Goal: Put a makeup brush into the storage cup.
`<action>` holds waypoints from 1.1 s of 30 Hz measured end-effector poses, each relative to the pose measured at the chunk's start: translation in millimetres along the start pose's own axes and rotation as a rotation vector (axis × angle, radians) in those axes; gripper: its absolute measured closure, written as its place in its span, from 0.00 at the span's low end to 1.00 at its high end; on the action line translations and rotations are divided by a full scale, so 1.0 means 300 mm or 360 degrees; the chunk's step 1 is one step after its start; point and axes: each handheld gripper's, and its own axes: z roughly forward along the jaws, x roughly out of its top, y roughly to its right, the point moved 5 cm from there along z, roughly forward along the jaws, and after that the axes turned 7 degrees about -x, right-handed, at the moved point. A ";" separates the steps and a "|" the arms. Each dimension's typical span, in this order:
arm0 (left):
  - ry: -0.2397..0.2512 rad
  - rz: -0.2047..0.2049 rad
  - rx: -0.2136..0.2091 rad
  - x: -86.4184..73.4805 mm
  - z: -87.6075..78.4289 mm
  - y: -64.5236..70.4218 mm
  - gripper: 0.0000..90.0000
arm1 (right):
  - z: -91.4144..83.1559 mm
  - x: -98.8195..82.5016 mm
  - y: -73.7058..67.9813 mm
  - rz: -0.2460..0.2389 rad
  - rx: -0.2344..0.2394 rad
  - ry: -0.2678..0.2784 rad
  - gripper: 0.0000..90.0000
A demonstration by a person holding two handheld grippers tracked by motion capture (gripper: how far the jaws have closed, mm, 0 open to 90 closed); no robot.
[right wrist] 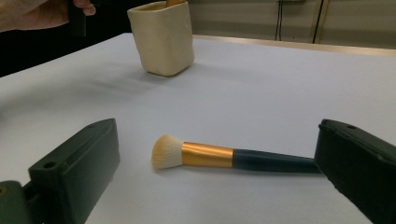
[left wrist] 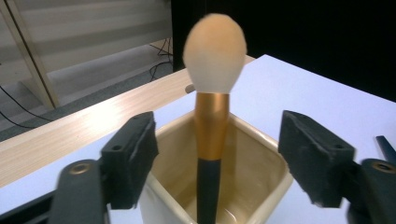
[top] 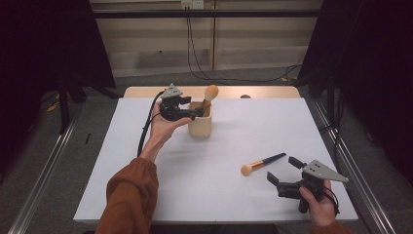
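At the lower right of the high view, the right gripper [top: 281,171] rests low on the white table [top: 146,195], jaws spread and empty. Just beyond it, right of centre, lies the flat brush [top: 262,163]: pale cropped bristles, gold ferrule, black handle, on its side with the bristle end toward the frame's left. Farther up, above centre, the cream square cup [top: 200,125] stands upright. In it stands the round brush [top: 210,96], with its domed peach head on top, gold ferrule and black handle. The left gripper [top: 198,112] is at the cup's rim, jaws released either side of the brush, clear of it.
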 end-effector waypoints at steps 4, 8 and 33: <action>-0.0001 -0.0067 -0.0008 0.004 -0.016 0.004 0.14 | 0.001 0.000 -0.001 -0.0001 0.0000 0.0000 0.00; -0.0009 -0.0041 0.0022 -0.001 -0.034 0.008 0.06 | 0.000 0.000 0.000 -0.0002 -0.0001 0.0001 0.00; 0.0102 0.0041 0.0091 -0.072 -0.249 0.048 0.03 | 0.000 0.000 0.004 0.0002 -0.0021 0.0000 0.00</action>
